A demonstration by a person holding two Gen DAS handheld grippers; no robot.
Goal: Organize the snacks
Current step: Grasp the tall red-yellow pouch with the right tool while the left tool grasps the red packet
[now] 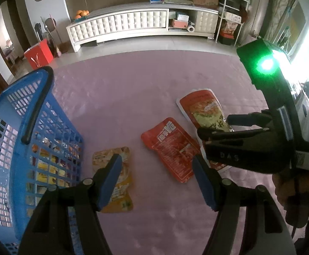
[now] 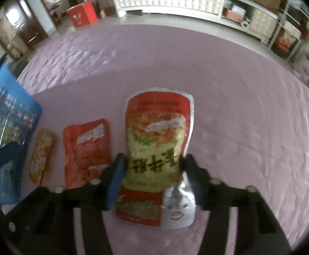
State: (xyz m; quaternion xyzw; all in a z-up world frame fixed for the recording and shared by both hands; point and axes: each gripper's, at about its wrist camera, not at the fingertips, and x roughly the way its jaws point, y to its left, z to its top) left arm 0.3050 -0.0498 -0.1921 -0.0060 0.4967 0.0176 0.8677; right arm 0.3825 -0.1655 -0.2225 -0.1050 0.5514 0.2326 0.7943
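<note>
Three snack pouches lie on the pink quilted surface (image 1: pixel 143 89). A yellow pouch (image 1: pixel 123 182) lies beside the blue mesh basket (image 1: pixel 54 114), which holds several snack packs. A red pouch (image 1: pixel 171 146) lies in the middle. My left gripper (image 1: pixel 157 158) hangs open above these two, one fingertip over the yellow pouch. The tall red-and-yellow pouch (image 2: pixel 156 131) sits between the pads of my right gripper (image 2: pixel 154 159), which press on its sides near the lower half. In the left wrist view the right gripper (image 1: pixel 224 126) covers that pouch's (image 1: pixel 205 110) near end.
The basket's black handle (image 1: pixel 37 106) stands upright over its rim. Beyond the pink surface, a long white cabinet (image 1: pixel 120 25), a red box (image 1: pixel 38 54) and a white wire rack (image 1: pixel 231 14) stand on the floor. A person's hand (image 1: pixel 290 189) holds the right gripper.
</note>
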